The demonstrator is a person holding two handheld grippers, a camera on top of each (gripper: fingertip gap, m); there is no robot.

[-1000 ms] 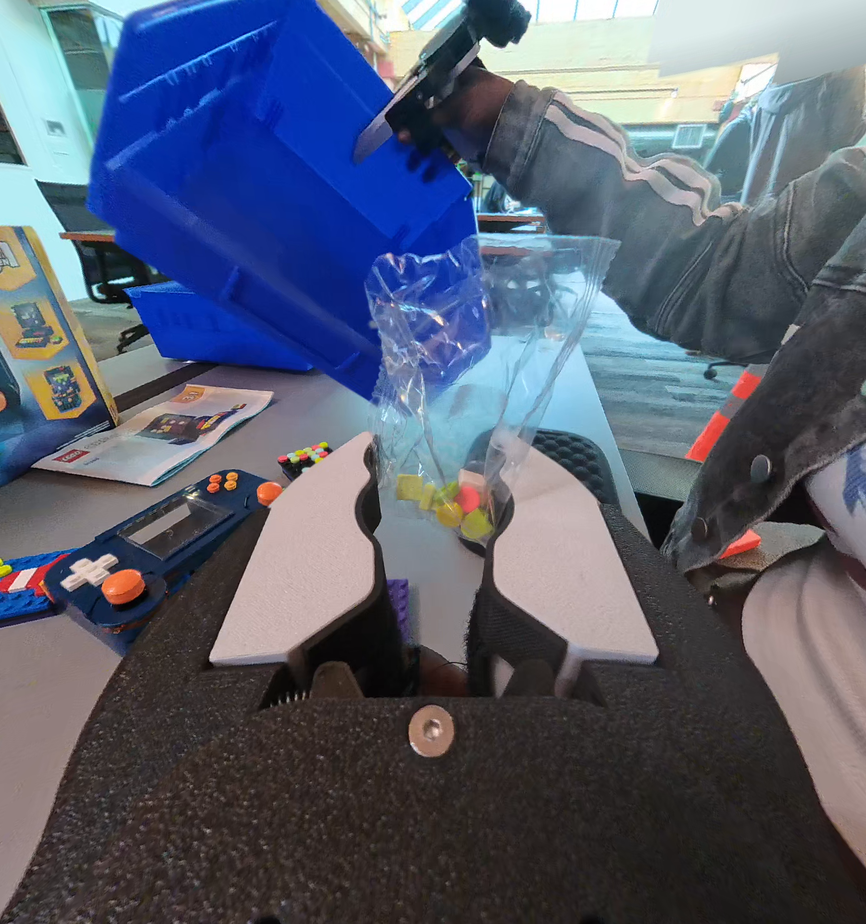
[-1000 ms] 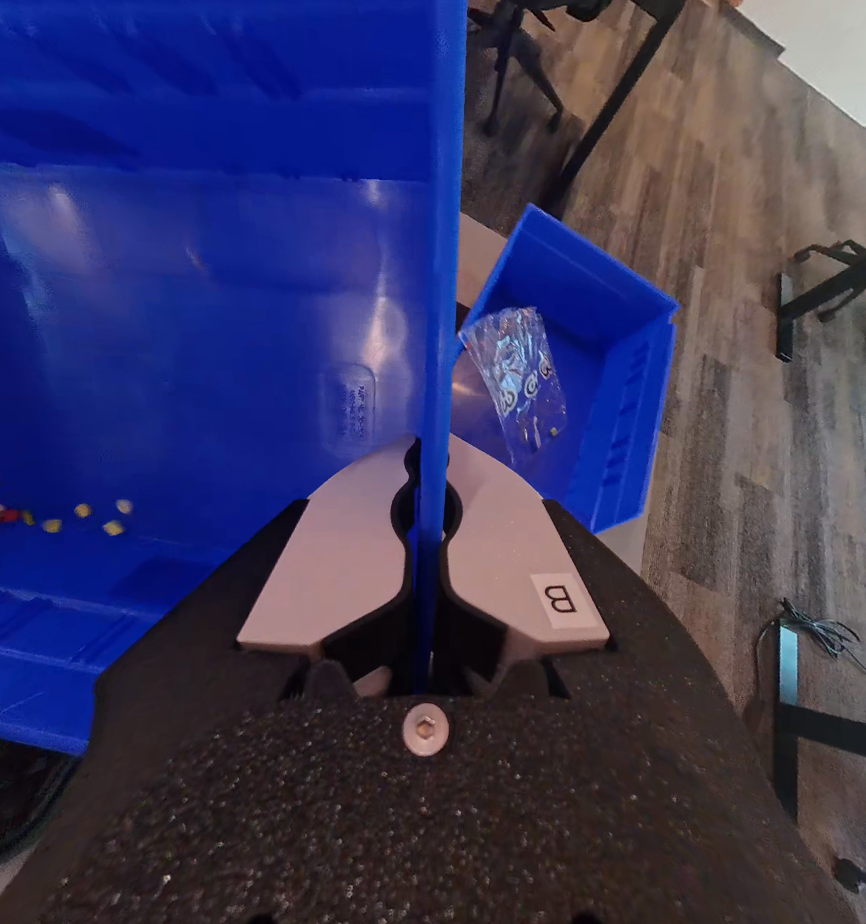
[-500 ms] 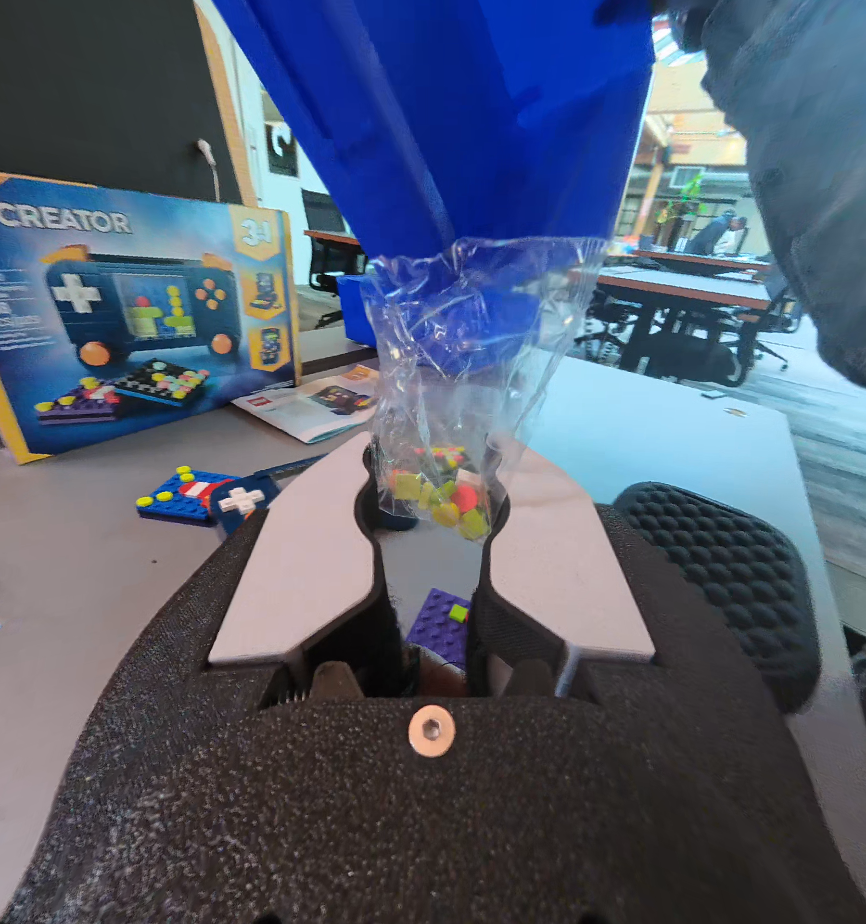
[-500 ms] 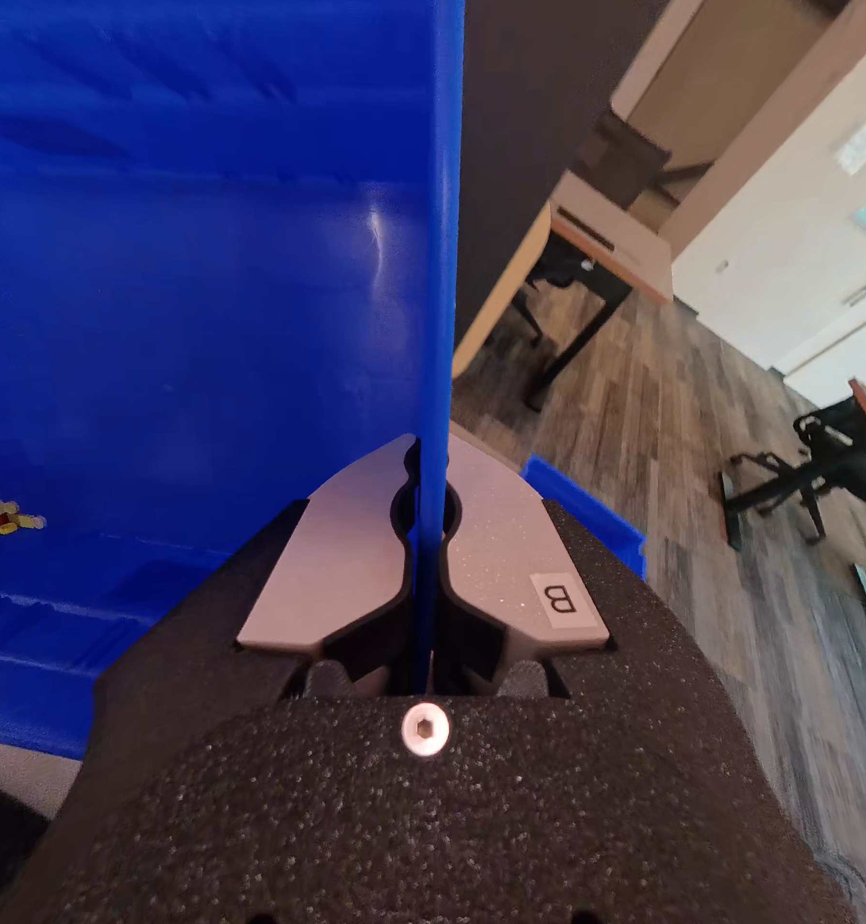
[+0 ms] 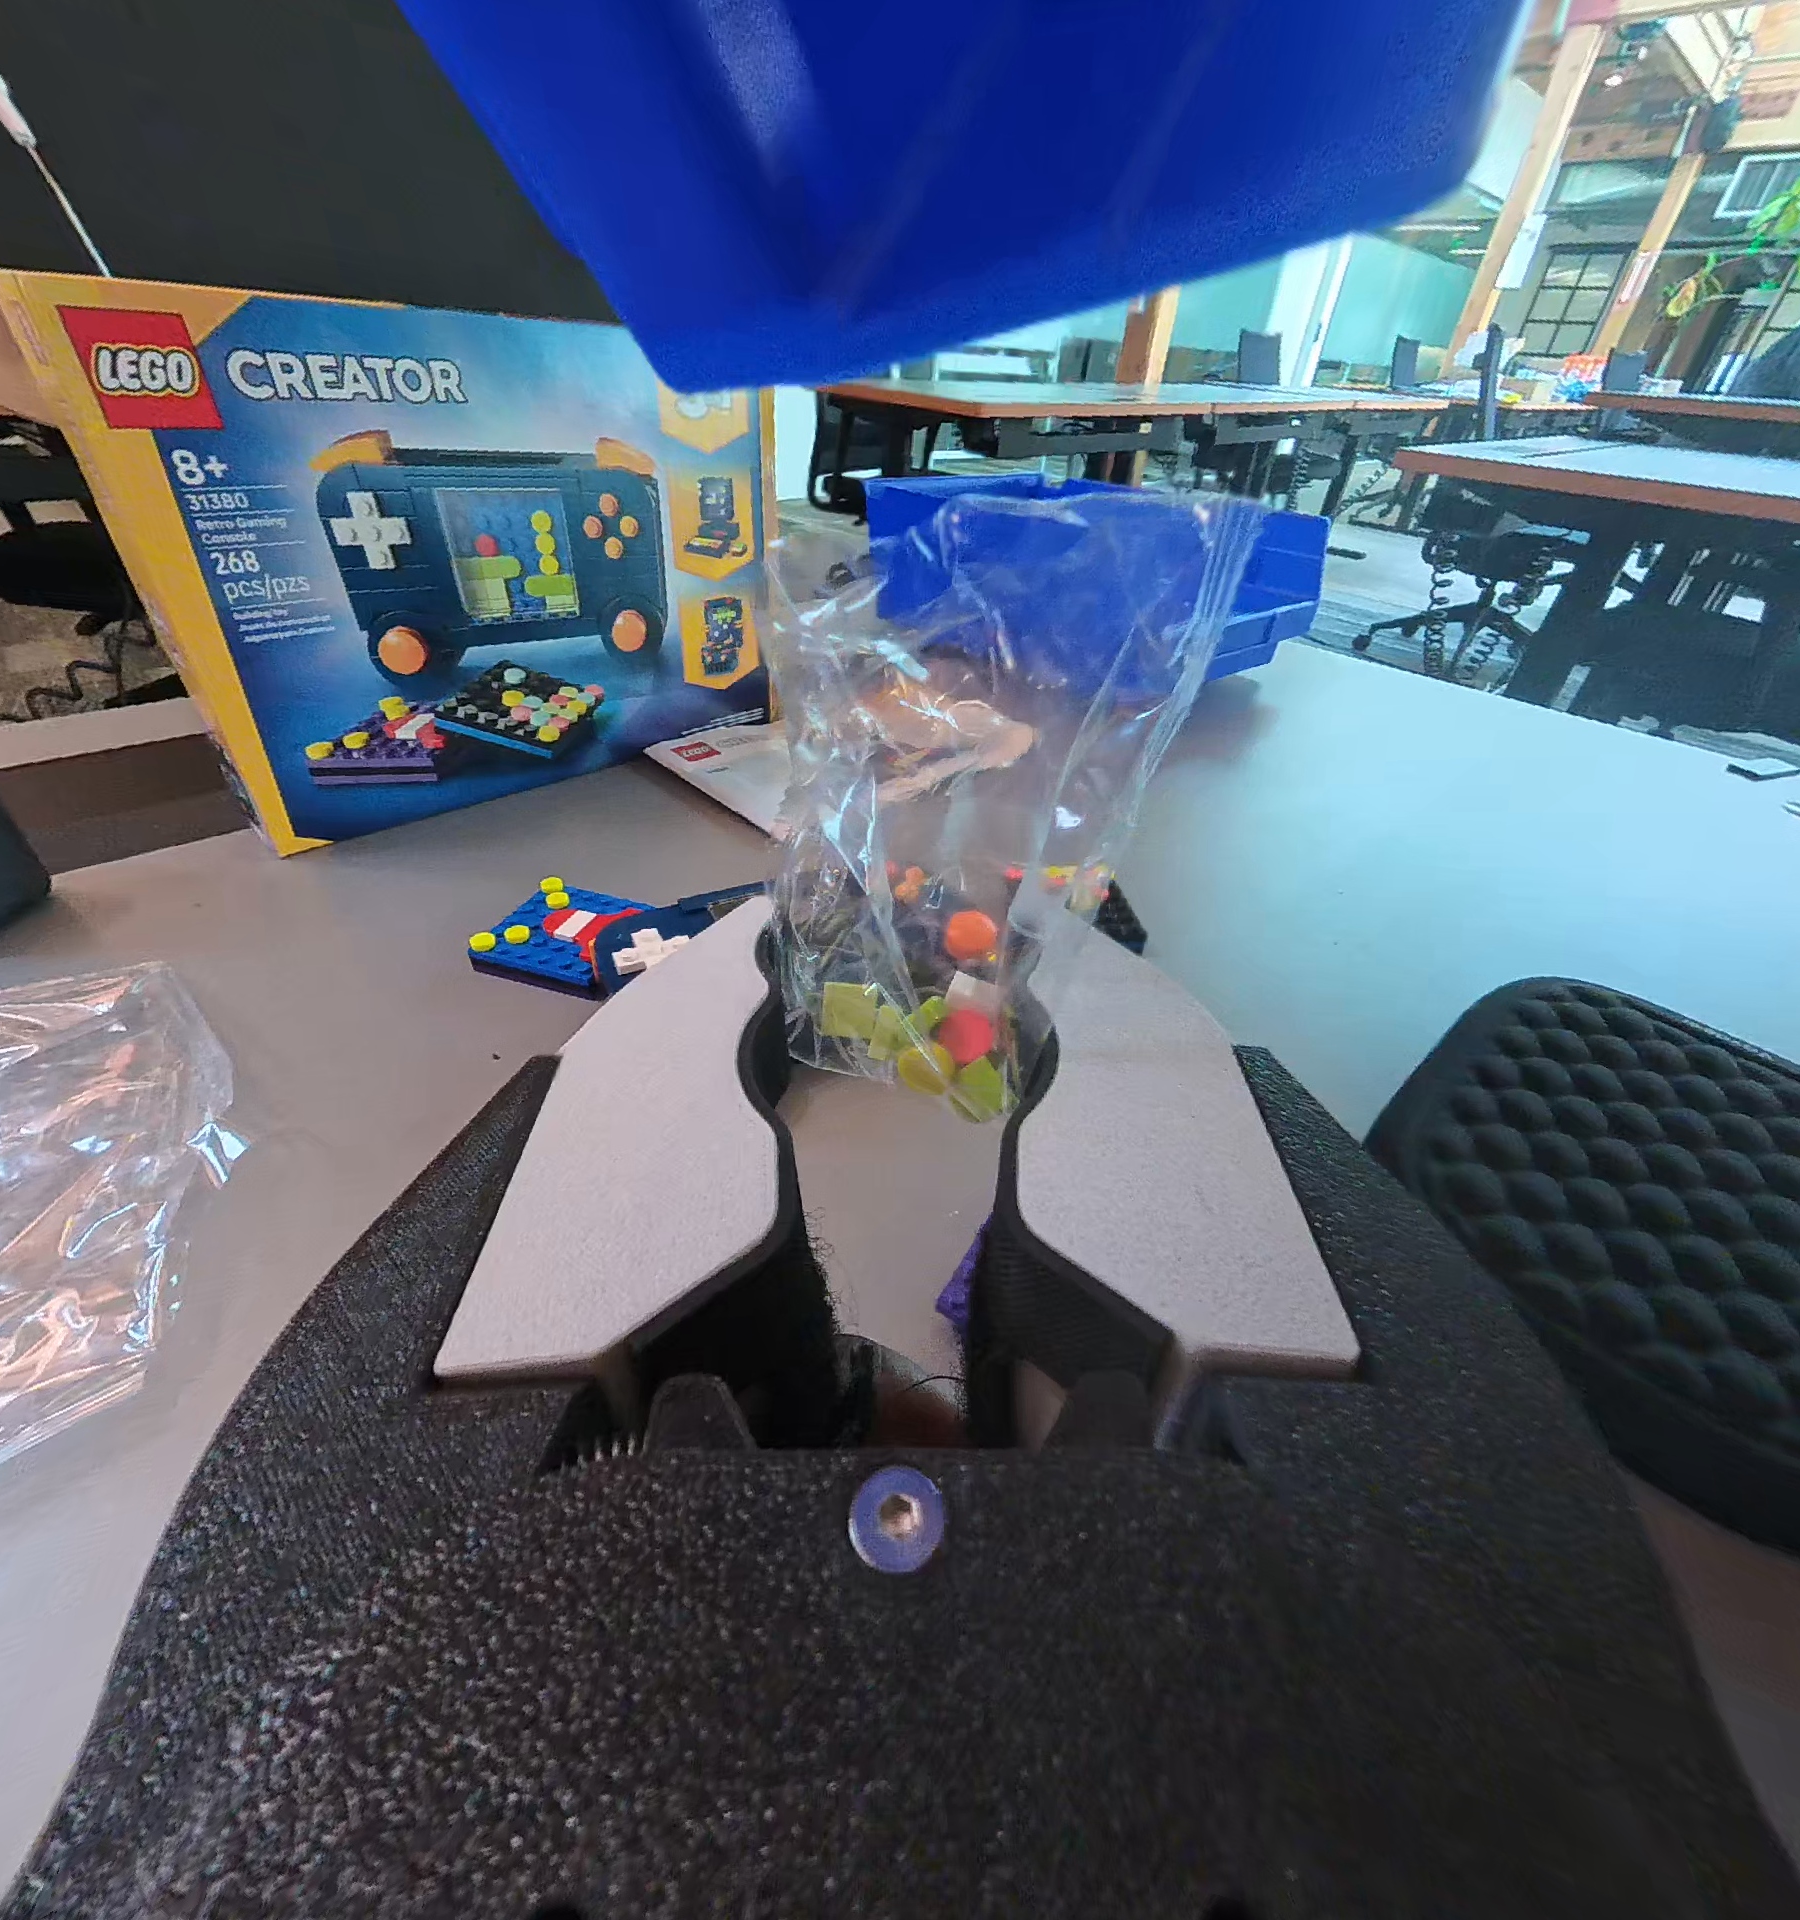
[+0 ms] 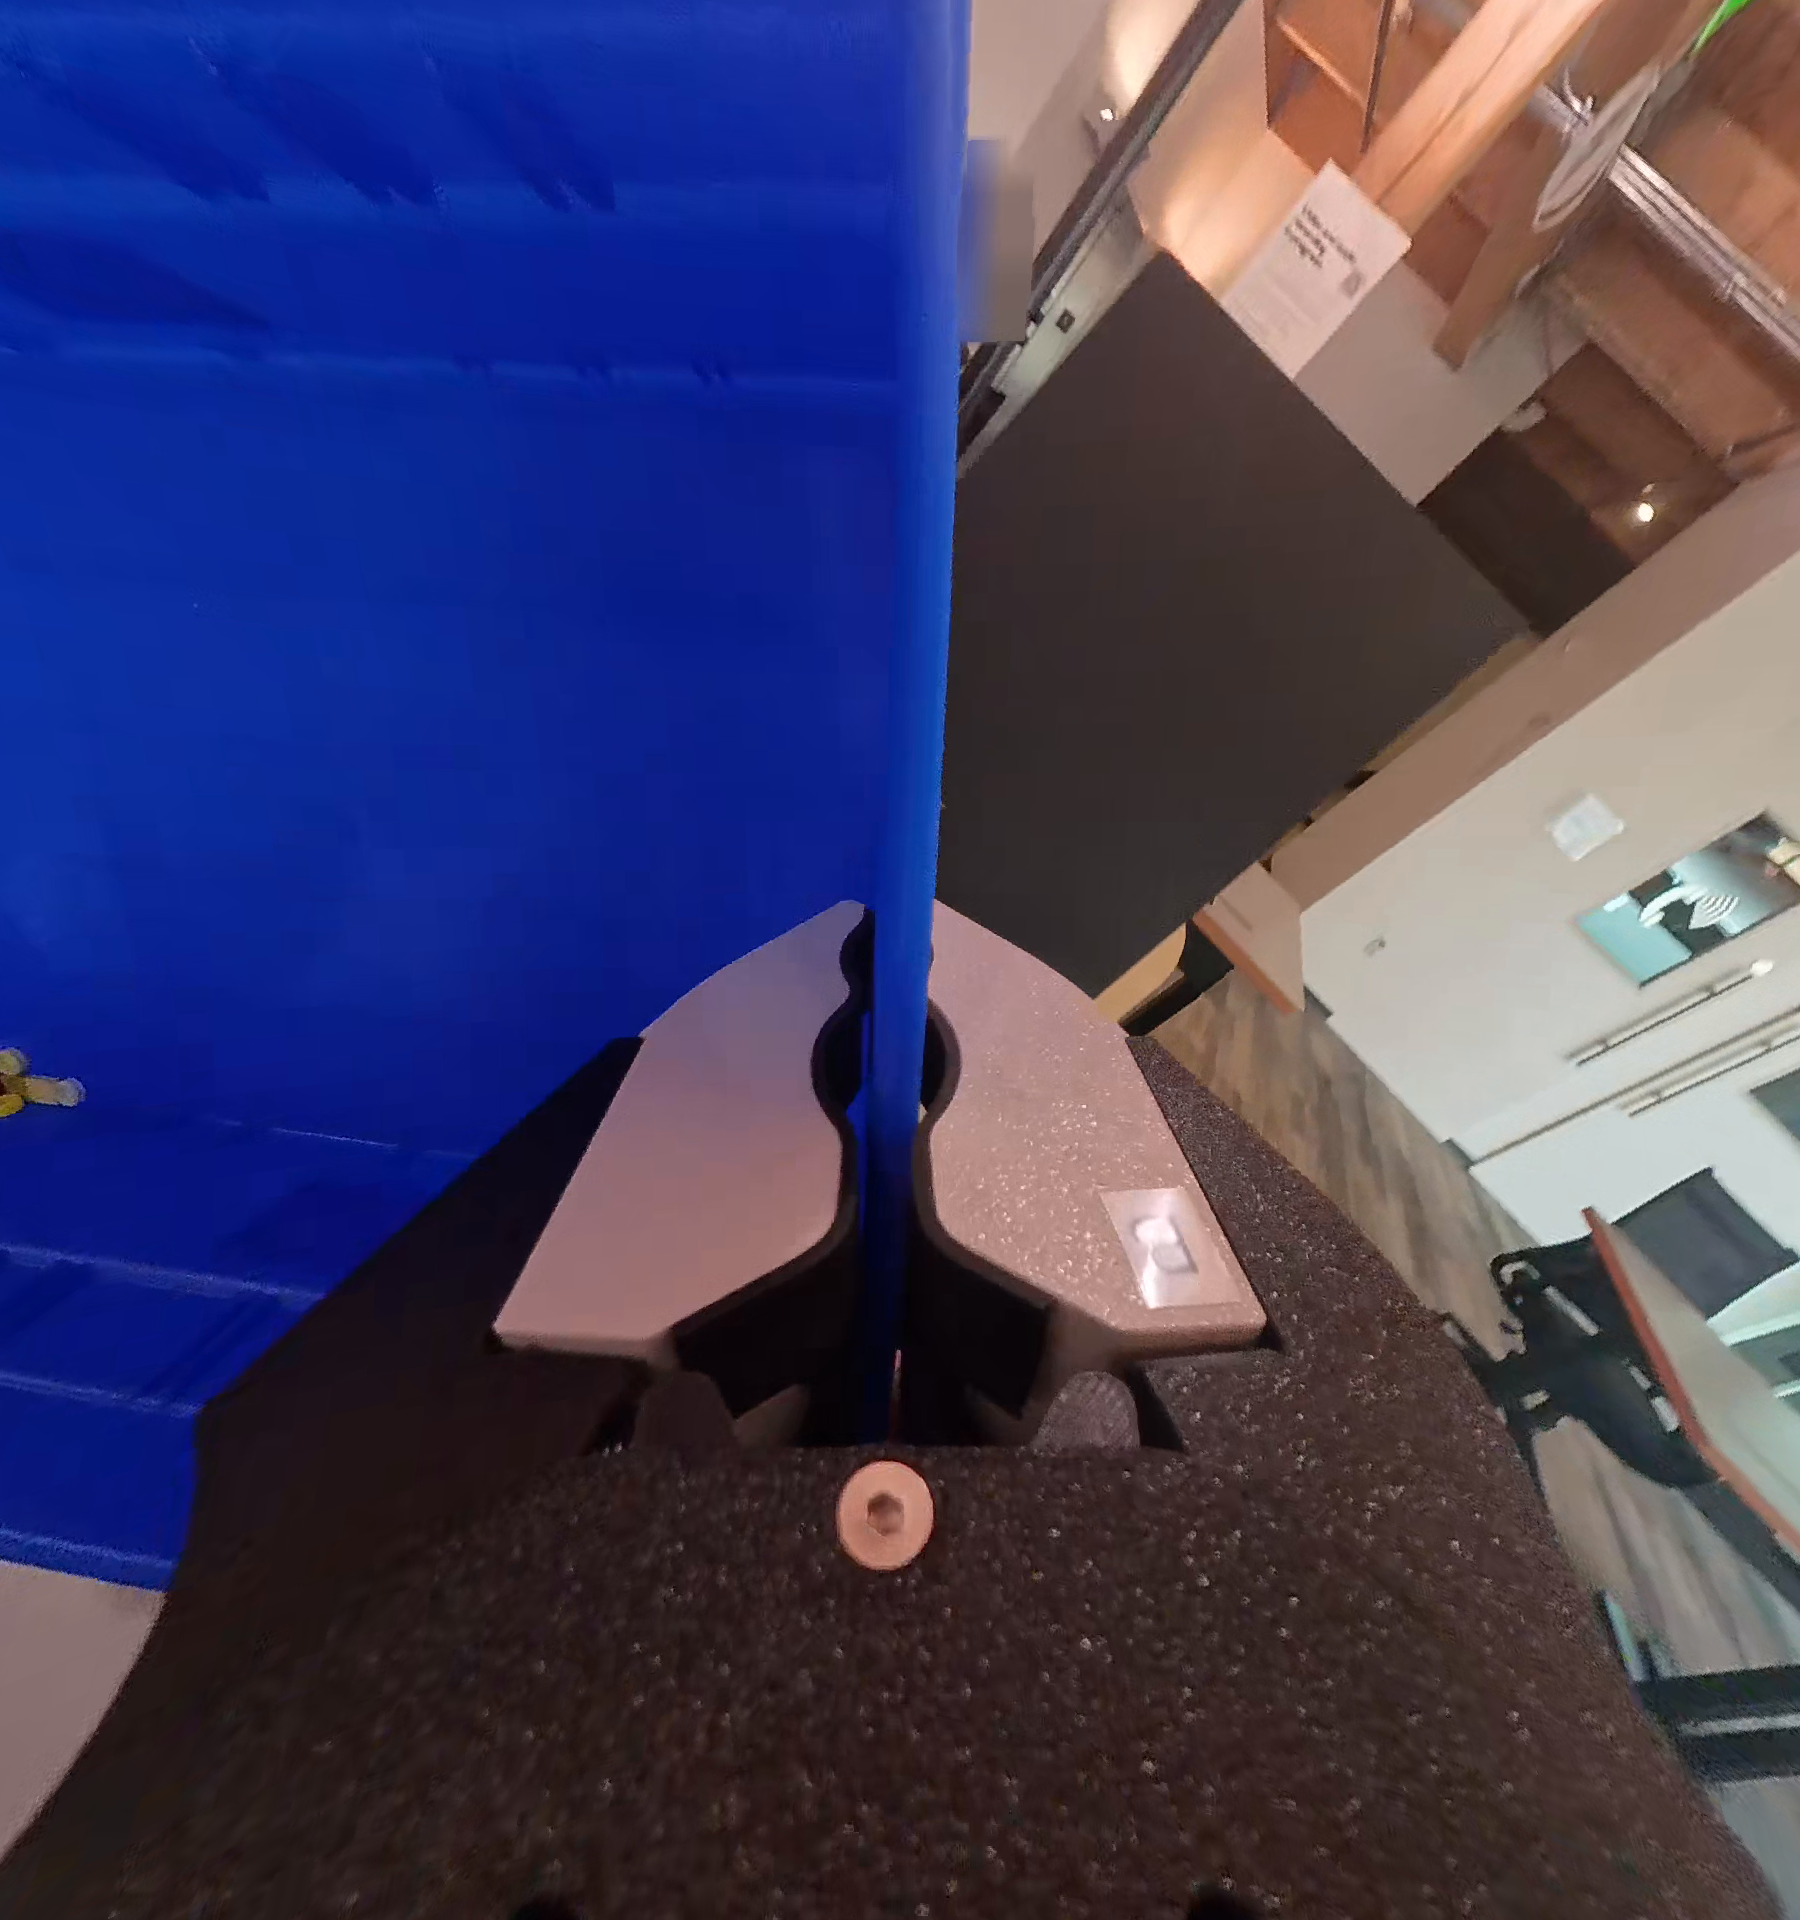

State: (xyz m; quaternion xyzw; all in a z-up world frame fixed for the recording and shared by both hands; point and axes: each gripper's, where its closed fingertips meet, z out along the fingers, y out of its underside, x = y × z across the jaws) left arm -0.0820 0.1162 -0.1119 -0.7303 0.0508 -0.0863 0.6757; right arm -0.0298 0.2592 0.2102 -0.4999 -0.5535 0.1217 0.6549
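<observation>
My left gripper (image 5: 906,971) is shut on the lower part of a clear plastic bag (image 5: 989,790) and holds it upright above the grey table (image 5: 1415,852). The bag's mouth is open at the top, and small yellow, green and red bricks (image 5: 927,1049) lie at its bottom. My right gripper (image 6: 896,925) is shut on the side wall of a blue plastic bin (image 6: 408,520). The bin is tipped, and a few small bricks (image 6: 2,1086) sit in its lower left corner. In the left wrist view this bin (image 5: 927,156) hangs just above the bag's mouth.
A toy brick set box (image 5: 408,561) stands at the back left, with a booklet (image 5: 730,769) and built blue brick plates (image 5: 563,935) before it. A second blue bin (image 5: 1280,592) stands behind the bag. Another clear bag (image 5: 54,1174) lies left, a black textured pad (image 5: 1623,1226) right. The tips of one gripper are about 35 cm away from the tips of the other.
The blue bin has tipped further and risen over the bag's mouth. The bricks in it slid into the corner. My left gripper, still holding the bag, has swung toward the box.
</observation>
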